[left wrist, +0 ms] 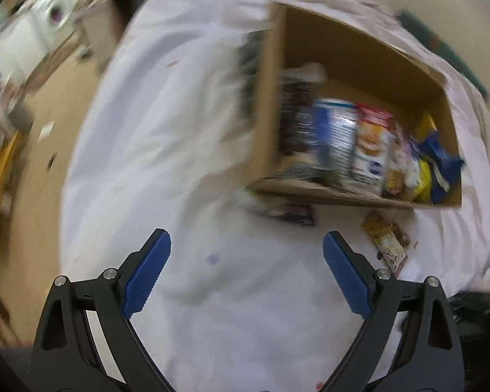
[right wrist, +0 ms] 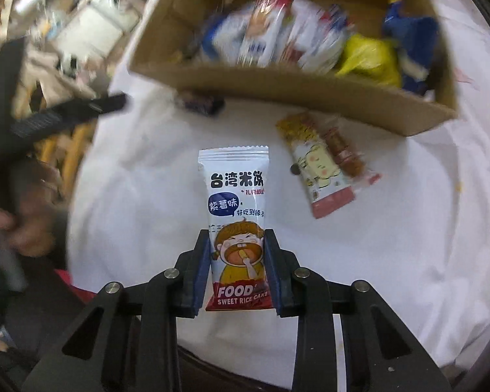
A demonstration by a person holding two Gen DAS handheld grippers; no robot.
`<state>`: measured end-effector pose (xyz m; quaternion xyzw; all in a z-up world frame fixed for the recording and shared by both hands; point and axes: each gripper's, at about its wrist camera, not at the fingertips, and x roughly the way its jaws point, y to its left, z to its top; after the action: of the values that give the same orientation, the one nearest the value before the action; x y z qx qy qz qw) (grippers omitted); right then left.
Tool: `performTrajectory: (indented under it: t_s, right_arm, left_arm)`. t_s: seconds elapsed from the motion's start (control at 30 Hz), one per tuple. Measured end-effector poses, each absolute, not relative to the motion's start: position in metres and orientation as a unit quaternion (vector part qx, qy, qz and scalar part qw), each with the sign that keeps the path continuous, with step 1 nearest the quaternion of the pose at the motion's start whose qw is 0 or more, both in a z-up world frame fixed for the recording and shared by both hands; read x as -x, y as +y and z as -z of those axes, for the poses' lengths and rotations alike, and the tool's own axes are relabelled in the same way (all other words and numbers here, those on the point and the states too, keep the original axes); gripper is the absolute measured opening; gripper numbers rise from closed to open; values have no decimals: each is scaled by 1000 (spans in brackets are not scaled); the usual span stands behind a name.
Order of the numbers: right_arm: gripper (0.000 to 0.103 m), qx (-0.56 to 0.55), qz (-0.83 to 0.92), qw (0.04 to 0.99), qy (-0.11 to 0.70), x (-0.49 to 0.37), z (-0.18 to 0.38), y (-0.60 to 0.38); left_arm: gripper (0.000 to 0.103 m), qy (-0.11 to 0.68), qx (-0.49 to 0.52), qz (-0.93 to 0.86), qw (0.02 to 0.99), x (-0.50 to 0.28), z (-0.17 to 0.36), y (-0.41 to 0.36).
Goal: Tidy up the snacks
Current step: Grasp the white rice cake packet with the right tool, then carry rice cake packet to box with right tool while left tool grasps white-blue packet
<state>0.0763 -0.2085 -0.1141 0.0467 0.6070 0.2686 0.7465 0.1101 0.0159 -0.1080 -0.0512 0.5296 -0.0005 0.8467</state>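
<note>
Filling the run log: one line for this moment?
right gripper: shut on rice cake packet | left gripper: open, empty | cardboard box: holds snacks

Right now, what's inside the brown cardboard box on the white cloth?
The brown cardboard box holds a row of upright snack packets, white, blue and red, plus a yellow packet and a dark blue packet at one end. Anything underneath is covered; blur hides the labels.
</note>
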Motion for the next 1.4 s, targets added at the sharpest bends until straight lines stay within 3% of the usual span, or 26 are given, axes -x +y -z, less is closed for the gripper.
performTrajectory:
  t_s: [0.13, 0.57, 0.6, 0.7, 0.77, 0.8, 0.83, 1.07, 1.4]
  right_arm:
    - [32, -76, -263, 757, 593, -80, 104, -223]
    - [33, -86, -261, 759, 590, -81, 102, -230]
    - [33, -85, -260, 759, 590, -82, 103, -230]
    - [33, -83, -256, 757, 595, -82, 105, -231]
    - [33, -83, -253, 758, 595, -83, 105, -230]
    - [33, -83, -253, 759, 594, -84, 104, -230]
    - [33, -84, -254, 760, 592, -84, 103, -229]
    - [33, -83, -257, 766, 583, -84, 97, -228]
    - [33, -95, -261, 777, 565, -80, 84, -235]
  left_arm:
    - [99, 508, 0, 22, 861, -119, 137, -11]
    - [99, 493, -54, 23, 868, -152, 185, -27]
    - [97, 491, -53, 26, 869, -153, 184, -27]
    - [72, 494, -56, 29, 867, -153, 184, -29]
    - [65, 497, -48, 28, 866, -150, 182, -28]
    - [52, 502, -38, 37, 863, -149, 182, -26]
    - [47, 505, -35, 40, 861, -145, 182, -26]
    - [43, 529, -3, 22, 848, -125, 168, -25]
    - [42, 505, 11, 33, 863, -75, 124, -37]
